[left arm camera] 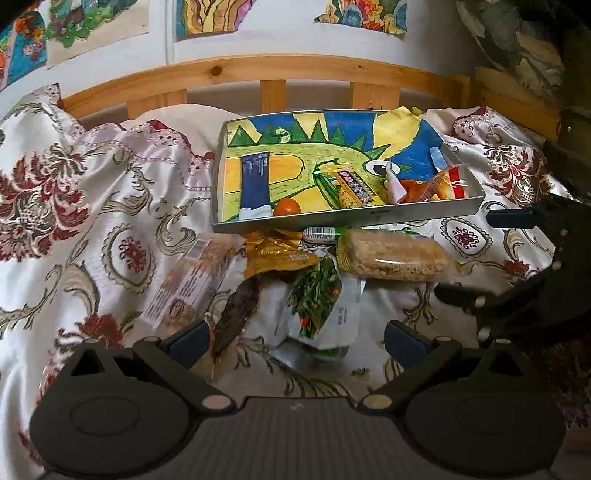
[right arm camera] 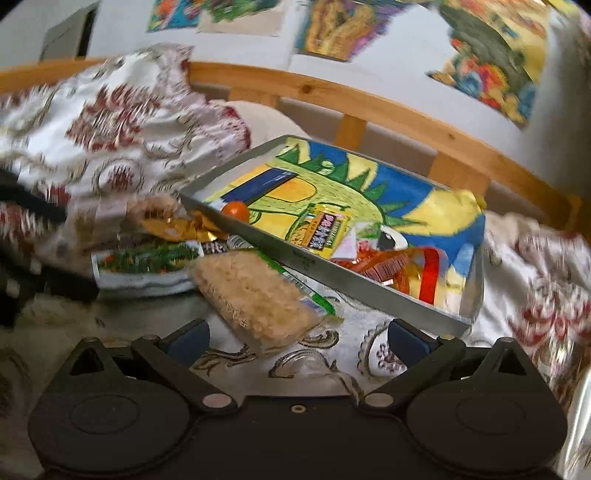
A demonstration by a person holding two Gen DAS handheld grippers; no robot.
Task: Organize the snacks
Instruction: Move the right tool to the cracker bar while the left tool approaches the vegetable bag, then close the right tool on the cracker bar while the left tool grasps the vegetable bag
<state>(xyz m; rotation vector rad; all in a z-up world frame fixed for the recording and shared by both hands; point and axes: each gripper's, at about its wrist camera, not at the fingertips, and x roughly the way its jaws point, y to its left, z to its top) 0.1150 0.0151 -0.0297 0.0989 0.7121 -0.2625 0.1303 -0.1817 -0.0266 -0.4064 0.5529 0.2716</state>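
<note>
A grey tray [left arm camera: 347, 218] lined with a dragon drawing lies on the bedspread and holds a dark blue bar [left arm camera: 255, 181], a small orange fruit [left arm camera: 287, 207], a yellow snack pack [left arm camera: 354, 186] and orange-red packets [left arm camera: 428, 186]. In front of it lie loose snacks: a clear pack of pale biscuits [left arm camera: 393, 256], a gold wrapper [left arm camera: 277, 254], a green-and-white bag [left arm camera: 321, 299] and a brown pack [left arm camera: 192, 280]. My left gripper [left arm camera: 295, 338] is open above the green-and-white bag. My right gripper [right arm camera: 295, 338] is open just short of the biscuit pack [right arm camera: 255, 295], beside the tray [right arm camera: 332, 277]. It also shows in the left wrist view [left arm camera: 517, 251].
A white bedspread with red floral patterns [left arm camera: 92, 229] covers the bed. A wooden bed rail [left arm camera: 258, 74] runs behind the tray, below a wall with colourful drawings [left arm camera: 207, 18]. A pillow [left arm camera: 184, 118] lies behind the tray's left end.
</note>
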